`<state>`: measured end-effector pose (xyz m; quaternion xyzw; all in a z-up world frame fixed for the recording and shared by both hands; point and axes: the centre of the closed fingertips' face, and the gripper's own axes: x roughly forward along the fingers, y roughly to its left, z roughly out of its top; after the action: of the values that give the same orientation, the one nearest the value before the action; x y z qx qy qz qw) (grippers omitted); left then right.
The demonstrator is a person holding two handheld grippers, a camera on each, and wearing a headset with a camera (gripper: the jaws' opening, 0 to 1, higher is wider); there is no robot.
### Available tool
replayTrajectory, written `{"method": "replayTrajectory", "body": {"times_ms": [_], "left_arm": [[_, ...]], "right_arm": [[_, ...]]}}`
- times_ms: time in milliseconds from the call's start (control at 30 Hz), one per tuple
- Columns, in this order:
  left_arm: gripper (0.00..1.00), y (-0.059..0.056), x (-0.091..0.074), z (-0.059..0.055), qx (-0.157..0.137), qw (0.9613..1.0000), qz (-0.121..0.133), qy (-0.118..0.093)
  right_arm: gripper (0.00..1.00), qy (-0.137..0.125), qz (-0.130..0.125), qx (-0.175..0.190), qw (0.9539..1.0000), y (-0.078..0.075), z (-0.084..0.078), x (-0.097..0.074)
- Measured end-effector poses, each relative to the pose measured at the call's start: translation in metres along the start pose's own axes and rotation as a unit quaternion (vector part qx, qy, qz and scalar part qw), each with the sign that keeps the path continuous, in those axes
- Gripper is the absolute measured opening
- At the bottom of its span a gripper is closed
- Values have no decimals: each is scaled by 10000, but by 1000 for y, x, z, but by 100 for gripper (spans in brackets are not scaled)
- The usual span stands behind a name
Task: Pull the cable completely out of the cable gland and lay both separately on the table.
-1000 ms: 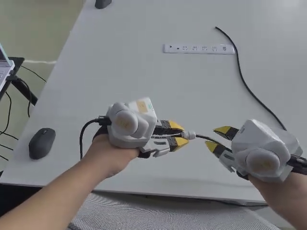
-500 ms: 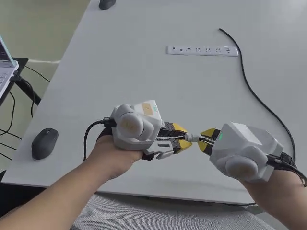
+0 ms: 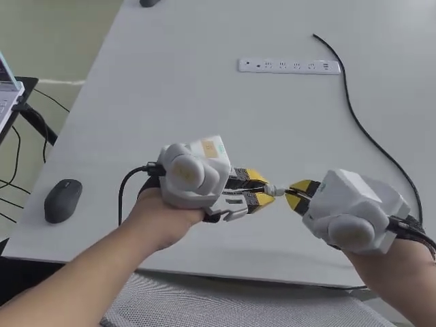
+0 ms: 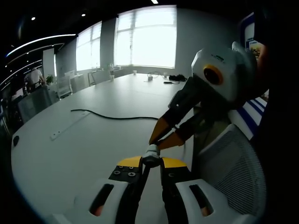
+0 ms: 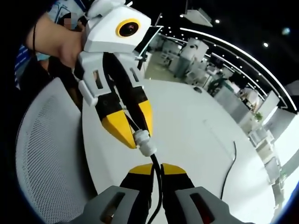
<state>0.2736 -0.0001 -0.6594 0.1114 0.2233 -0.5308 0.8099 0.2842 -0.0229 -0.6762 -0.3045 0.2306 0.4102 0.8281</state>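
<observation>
Here, over the bench, the left hand-held gripper clamps the cable gland and the right hand-held gripper pinches the cable beside it, so a straight pull apart seems next.
</observation>
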Motion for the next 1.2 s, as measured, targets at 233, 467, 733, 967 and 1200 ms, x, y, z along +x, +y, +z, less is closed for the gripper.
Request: {"method": "replayTrajectory", "body": {"times_ms": [233,467,733,967,1200], "left_arm": [[15,5,-2,4,-65,9999,29,-94],[15,8,-4,3,-66,9999,55,-73],[15,11,-3,0,-66,10000,70,-27],[15,10,-2,-2,-41,10000,64,20],[15,11,-2,-4,-50,9999,82,40]], "right_arm": [[0,-24,-151,592,9981,-12,-10,-2],[0,57,-227,1109,9936,-19,-26,1],[0,101,-349,1789,9832,-26,-47,6],[0,193,-532,2275,9721,-30,-67,9],[0,203,-614,2805,9577,-32,-80,11]]}}
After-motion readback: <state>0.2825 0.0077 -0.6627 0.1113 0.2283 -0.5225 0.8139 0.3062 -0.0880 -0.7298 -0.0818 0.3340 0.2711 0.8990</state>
